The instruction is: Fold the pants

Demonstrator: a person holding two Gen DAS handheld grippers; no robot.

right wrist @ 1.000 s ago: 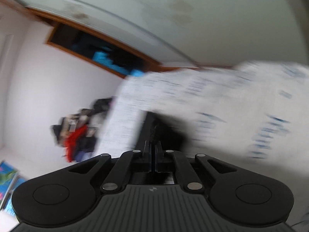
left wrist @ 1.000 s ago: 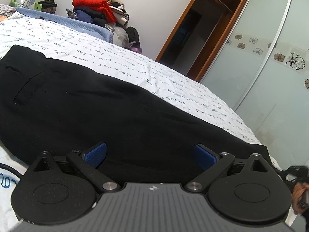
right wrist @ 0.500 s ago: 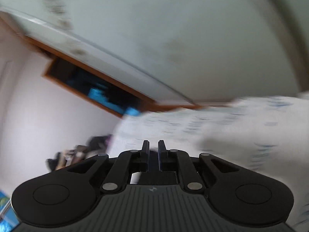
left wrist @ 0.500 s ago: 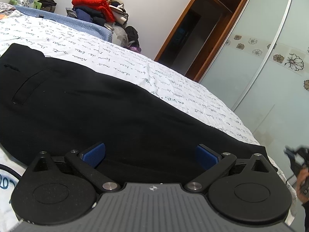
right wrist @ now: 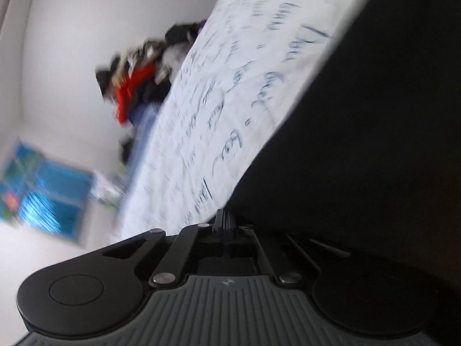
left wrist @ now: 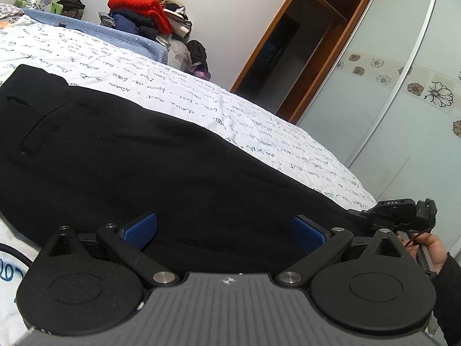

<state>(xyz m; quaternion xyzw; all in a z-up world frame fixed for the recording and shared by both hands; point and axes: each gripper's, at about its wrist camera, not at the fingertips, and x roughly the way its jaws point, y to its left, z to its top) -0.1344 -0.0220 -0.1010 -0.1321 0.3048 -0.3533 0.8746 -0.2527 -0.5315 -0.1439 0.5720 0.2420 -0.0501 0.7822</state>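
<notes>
Black pants [left wrist: 173,173] lie flat across the white script-printed bedsheet [left wrist: 201,98], waist and back pocket to the left, leg end to the right. My left gripper [left wrist: 224,227] is open, its blue pads [left wrist: 141,229] wide apart over the near edge of the pants, with nothing pinched. A hand [left wrist: 432,248] holds my right gripper [left wrist: 353,212] at the leg end on the right. The right wrist view is blurred: the right gripper [right wrist: 223,219] is shut, right at the edge where the pants [right wrist: 374,115] meet the sheet [right wrist: 230,86]. No pinched cloth shows.
A heap of clothes [left wrist: 149,20] with a red garment is stacked past the bed's far side. A wardrobe with frosted sliding doors [left wrist: 389,115] and an open wooden cabinet [left wrist: 282,57] stand to the right. A dark cable [left wrist: 11,252] lies at the near left.
The right gripper swung from facing the wardrobe round to the pants' edge and has come further into the left wrist view at the leg end. The left gripper stayed put, open.
</notes>
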